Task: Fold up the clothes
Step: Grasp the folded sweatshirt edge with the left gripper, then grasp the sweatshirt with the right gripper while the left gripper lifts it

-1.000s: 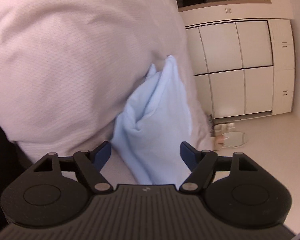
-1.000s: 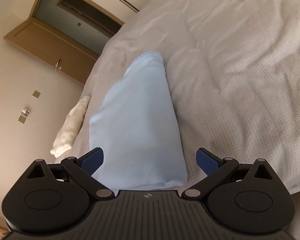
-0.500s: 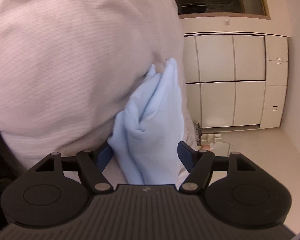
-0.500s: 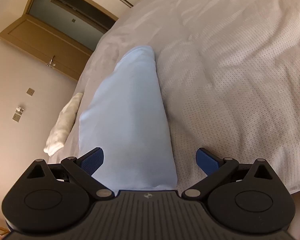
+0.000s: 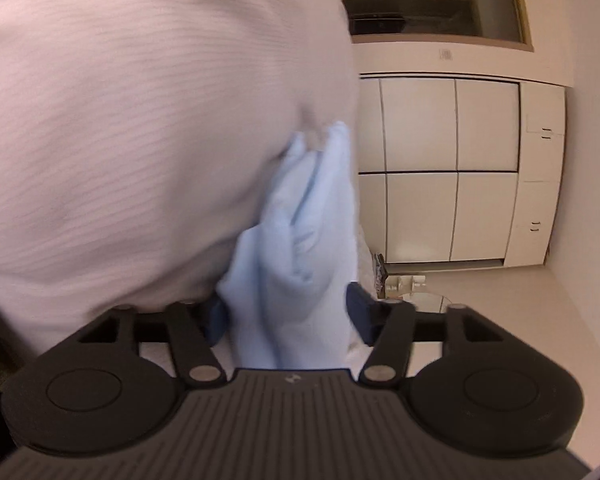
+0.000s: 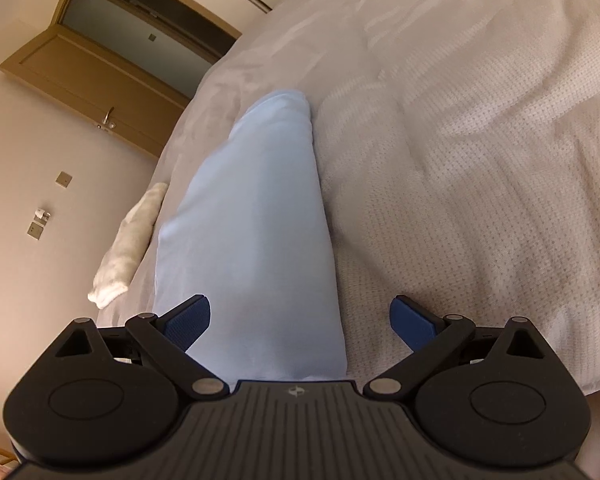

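A light blue garment [image 6: 252,220] lies folded in a long strip on the white bed cover [image 6: 480,140]. My right gripper [image 6: 300,316] is open over its near end, with the cloth below the gap and the blue pads well clear of it. In the left wrist view the same garment [image 5: 300,220] is bunched into upright folds against the bed cover [image 5: 120,120]. My left gripper [image 5: 286,314] is closing on this bunch, and both pads touch and squeeze its sides.
A rolled white towel [image 6: 128,240] lies at the bed's left edge. Beyond it are a wooden door [image 6: 92,76] and wall switches. White wardrobe doors [image 5: 440,172] stand past the bed in the left wrist view, which is blurred.
The left jaws have narrowed around the blue garment and gathered it into a tighter bunch as the gripper sank a little. In the right wrist view the garment has become narrower and longer.
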{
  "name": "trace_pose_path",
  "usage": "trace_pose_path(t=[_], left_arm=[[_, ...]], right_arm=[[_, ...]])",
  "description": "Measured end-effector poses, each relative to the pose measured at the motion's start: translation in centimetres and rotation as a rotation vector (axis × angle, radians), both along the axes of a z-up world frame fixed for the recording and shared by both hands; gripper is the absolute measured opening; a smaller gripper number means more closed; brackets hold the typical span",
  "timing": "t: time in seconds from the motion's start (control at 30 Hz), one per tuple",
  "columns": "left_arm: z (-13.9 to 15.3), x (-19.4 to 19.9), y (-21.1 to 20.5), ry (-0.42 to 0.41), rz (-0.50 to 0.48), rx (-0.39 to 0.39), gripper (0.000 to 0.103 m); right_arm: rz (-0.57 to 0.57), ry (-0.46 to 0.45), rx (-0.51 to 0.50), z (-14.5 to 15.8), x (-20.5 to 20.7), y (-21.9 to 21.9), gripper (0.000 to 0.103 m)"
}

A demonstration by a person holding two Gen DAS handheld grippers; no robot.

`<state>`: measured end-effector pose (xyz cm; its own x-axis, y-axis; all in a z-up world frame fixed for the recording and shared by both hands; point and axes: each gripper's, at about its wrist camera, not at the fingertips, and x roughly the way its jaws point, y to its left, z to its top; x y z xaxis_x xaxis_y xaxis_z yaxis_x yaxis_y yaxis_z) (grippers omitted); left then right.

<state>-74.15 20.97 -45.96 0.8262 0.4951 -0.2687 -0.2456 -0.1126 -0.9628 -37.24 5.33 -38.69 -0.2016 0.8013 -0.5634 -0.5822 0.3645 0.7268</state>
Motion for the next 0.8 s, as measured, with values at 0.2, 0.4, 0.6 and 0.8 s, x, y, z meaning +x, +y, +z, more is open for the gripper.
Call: trace_pose_path(t=[0.2,0.4,0.6,0.8], left_arm=[[-0.4,-0.4,-0.6,0.075,-0.029,0.038,0.033],[0.3,0.3,0.0,0.095,-0.029,0.028,0.042],[0.1,0.3,0.4,0.073,-0.033,-0.012,0.044],[0.0,0.1,1.7,0.053,-0.073,-0.031,0.055]], right_arm=[[-0.026,0.019,0.029,-0.1,1.0,0.0,0.098],[-0.053,0.086,0.087,-1.1,4.0,1.1,0.088],[-0.025,0.15,0.113,-2.3,6.5,4.8,0.078],[0.09,0.192,0.124,-3.5,7.8,9.7,0.056]])
